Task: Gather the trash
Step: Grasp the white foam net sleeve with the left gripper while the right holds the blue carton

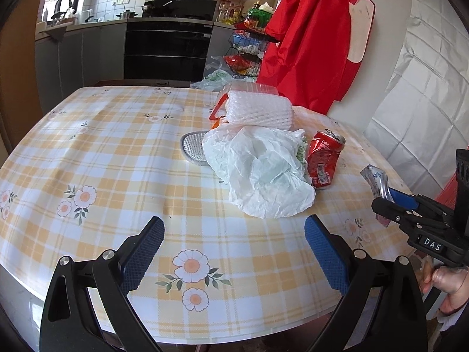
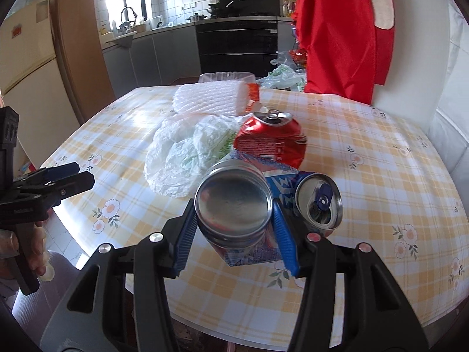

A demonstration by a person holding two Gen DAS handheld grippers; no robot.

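Observation:
My right gripper [image 2: 234,220] is shut on a crushed blue and silver can [image 2: 234,205], bent so that its bottom and its opened top [image 2: 319,205] both face the camera, held above the table. A crushed red cola can [image 2: 271,138] stands behind it, next to a crumpled white plastic bag [image 2: 187,152] and a white foam net sleeve [image 2: 211,99]. In the left wrist view the bag [image 1: 263,170], the red can [image 1: 324,158] and the foam sleeve [image 1: 261,107] lie ahead. My left gripper [image 1: 234,237] is open and empty above the near table edge. The right gripper [image 1: 390,202] shows at the right.
The round table has a yellow checked flowered cloth [image 1: 117,161]. A grey mesh object [image 1: 195,149] pokes out from under the bag. A clear plastic box with orange packaging [image 1: 234,94] sits behind the foam. A red garment [image 1: 316,38] hangs at the back right. Kitchen counters lie beyond.

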